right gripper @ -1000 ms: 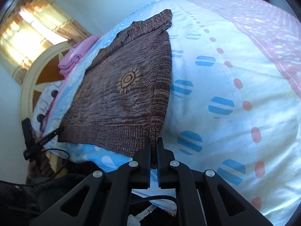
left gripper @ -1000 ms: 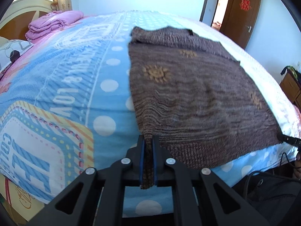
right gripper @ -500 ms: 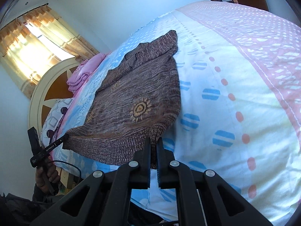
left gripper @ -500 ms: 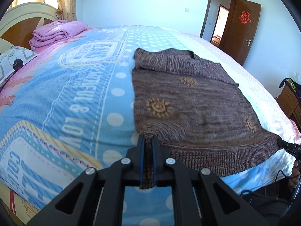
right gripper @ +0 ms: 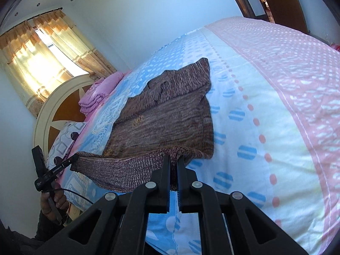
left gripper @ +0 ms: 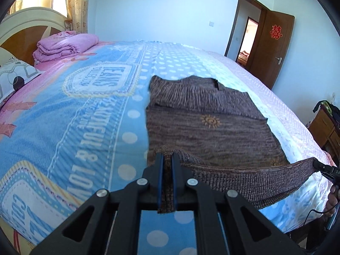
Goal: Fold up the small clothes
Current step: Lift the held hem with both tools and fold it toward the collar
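Observation:
A brown knitted sweater (left gripper: 208, 125) with small sun motifs lies on the bed, collar at the far end. Its ribbed hem (left gripper: 244, 178) is raised off the bedspread and stretched between both grippers. My left gripper (left gripper: 167, 159) is shut on the hem's left corner, and a flap of knit hangs between its blue pads. In the right wrist view the sweater (right gripper: 165, 114) shows again, with my right gripper (right gripper: 174, 159) shut on the hem's right corner. Each view shows the other gripper at the far end of the hem, held in a person's hand (right gripper: 53, 201).
The bed (left gripper: 63, 127) carries a blue, white and pink printed spread. Folded pink bedding (left gripper: 63, 46) and a patterned pillow (left gripper: 14, 76) lie by the headboard. A brown door (left gripper: 274, 48) stands open at the far right, and a wooden cabinet (left gripper: 327, 127) is beside the bed.
Both grippers have risen with the hem, lifting the sweater's near edge off the bed. The hem now hangs stretched in the air and folds back over the body.

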`<control>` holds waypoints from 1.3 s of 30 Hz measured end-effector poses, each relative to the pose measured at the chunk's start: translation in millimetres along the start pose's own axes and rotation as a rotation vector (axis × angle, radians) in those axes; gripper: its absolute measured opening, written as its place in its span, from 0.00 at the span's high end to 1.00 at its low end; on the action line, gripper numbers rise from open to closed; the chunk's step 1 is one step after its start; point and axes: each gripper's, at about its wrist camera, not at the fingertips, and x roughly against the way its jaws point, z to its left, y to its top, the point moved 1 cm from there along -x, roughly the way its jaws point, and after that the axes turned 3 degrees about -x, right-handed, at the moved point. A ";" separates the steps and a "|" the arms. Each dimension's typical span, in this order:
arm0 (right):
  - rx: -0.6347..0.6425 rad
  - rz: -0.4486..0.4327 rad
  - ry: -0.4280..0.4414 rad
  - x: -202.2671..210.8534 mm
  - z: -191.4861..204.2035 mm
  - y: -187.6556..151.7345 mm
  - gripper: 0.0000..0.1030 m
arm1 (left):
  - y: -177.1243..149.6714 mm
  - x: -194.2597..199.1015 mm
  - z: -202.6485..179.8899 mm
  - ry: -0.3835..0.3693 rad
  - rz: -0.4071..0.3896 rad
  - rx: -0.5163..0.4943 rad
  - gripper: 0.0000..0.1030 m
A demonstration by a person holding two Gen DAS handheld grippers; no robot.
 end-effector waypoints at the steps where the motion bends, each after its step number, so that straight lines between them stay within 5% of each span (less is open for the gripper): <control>1: 0.003 -0.006 0.001 -0.4 2.0 3.7 0.96 | 3.6 -0.2 -0.3 -0.001 -0.007 0.002 0.92; 16: 0.059 -0.097 0.028 -17.1 30.4 79.7 0.96 | 70.7 -12.2 2.3 0.015 -0.097 0.029 0.92; 39: 0.062 -0.114 -0.029 -88.3 30.7 188.2 0.96 | 166.3 -87.9 1.4 0.089 -0.100 0.013 0.92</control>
